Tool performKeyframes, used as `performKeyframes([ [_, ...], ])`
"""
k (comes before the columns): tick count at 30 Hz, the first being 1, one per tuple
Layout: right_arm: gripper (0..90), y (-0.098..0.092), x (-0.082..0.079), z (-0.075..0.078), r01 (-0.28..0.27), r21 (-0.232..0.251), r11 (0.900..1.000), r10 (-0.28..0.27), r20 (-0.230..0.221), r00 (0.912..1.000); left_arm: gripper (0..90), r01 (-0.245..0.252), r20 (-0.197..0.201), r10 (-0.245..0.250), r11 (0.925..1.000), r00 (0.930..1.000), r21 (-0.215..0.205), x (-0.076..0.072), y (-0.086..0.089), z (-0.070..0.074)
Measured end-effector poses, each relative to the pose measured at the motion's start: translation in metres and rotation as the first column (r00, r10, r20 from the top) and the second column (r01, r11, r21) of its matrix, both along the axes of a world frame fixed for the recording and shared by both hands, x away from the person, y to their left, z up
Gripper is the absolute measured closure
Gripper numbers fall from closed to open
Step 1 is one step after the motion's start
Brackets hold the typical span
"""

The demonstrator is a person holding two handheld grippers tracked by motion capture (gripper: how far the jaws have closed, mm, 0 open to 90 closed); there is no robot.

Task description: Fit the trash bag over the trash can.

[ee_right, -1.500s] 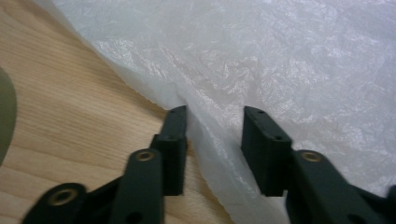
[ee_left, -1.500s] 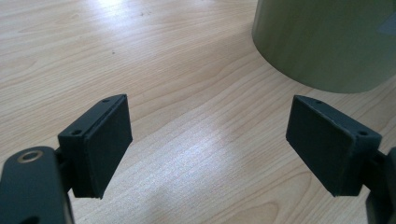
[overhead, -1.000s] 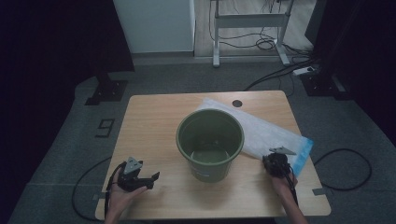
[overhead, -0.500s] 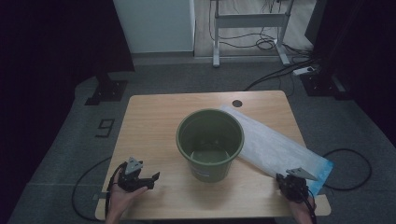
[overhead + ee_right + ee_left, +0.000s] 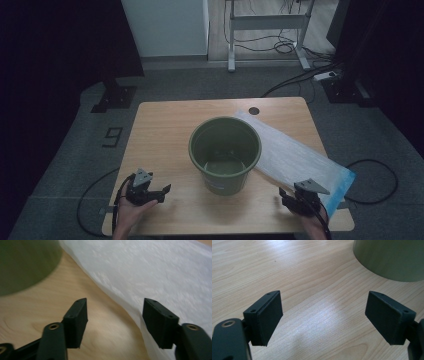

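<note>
Our right gripper [image 5: 296,199] has just been opening; its jaws are wide, empty, over the white plastic bag [image 5: 295,159] (beside the green plastic bucket [image 5: 225,152]). Our left gripper [image 5: 156,192] is wide too.

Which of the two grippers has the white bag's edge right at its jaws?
The right gripper: the white bag lies at its jaws, while the left gripper faces bare table.

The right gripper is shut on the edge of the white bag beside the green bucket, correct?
Not quite: the right gripper is open. In the right gripper view its jaws stand apart, having just been opening, pressing nothing. The white bag still lies beside the green bucket.
</note>
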State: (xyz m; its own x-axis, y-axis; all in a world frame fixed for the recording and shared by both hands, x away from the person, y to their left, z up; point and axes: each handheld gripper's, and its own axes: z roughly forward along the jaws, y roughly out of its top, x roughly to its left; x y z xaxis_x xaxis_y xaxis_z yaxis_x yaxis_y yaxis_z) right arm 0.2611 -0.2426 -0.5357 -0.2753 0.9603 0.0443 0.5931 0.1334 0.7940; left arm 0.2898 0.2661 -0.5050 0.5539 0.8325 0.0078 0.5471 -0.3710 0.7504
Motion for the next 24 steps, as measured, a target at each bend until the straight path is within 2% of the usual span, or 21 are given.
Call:
performKeyframes([
  [3, 31.6, 0.012, 0.013, 0.005, -0.015, 0.012, 1.000, 0.015, 0.009, 0.9998, 14.0, 0.001, -0.002, -0.001, 1.0000, 1.0000, 0.003, 0.000, 0.000, 0.000],
  [6, 28.5, 0.024, 0.027, 0.008, -0.013, 0.023, 1.000, 0.013, -0.009, 0.9999, 14.0, -0.002, -0.003, 0.002, 1.0000, 1.0000, 0.001, 0.000, 0.000, -0.001],
  [11, 27.8, 0.041, 0.042, 0.010, -0.040, 0.018, 0.999, 0.040, -0.008, 0.9992, 14.1, -0.003, -0.002, 0.003, 1.0000, 1.0000, -0.004, 0.000, 0.001, -0.001],
  [13, 27.2, 0.045, 0.053, 0.007, -0.040, 0.032, 0.999, 0.040, -0.021, 0.9990, 14.1, -0.002, -0.002, 0.002, 1.0000, 1.0000, -0.003, 0.000, 0.001, -0.001],
  [15, 26.4, 0.051, 0.069, -0.001, -0.049, 0.009, 0.999, 0.049, -0.035, 0.9982, 14.1, -0.001, 0.000, 0.001, 1.0000, 1.0000, -0.007, 0.000, 0.001, 0.000],
  [17, 25.8, 0.054, 0.079, -0.006, -0.051, 0.015, 0.999, 0.052, -0.057, 0.9971, 14.1, 0.002, 0.001, -0.002, 1.0000, 1.0000, -0.008, 0.000, 0.000, 0.000],
  [20, 26.0, 0.057, 0.086, -0.010, -0.050, 0.005, 0.999, 0.050, -0.069, 0.9963, 14.1, 0.001, -0.003, -0.001, 1.0000, 1.0000, -0.007, 0.000, 0.001, -0.001],
  [21, 25.9, 0.058, 0.092, -0.013, -0.046, -0.013, 0.999, 0.045, -0.087, 0.9952, 14.1, 0.001, -0.004, -0.001, 1.0000, 1.0000, -0.007, 0.001, 0.001, -0.002],
  [24, 27.2, 0.057, 0.096, -0.015, -0.019, -0.013, 1.000, 0.018, -0.086, 0.9961, 14.1, 0.000, -0.006, 0.000, 1.0000, 1.0000, -0.007, 0.001, 0.001, -0.002],
])
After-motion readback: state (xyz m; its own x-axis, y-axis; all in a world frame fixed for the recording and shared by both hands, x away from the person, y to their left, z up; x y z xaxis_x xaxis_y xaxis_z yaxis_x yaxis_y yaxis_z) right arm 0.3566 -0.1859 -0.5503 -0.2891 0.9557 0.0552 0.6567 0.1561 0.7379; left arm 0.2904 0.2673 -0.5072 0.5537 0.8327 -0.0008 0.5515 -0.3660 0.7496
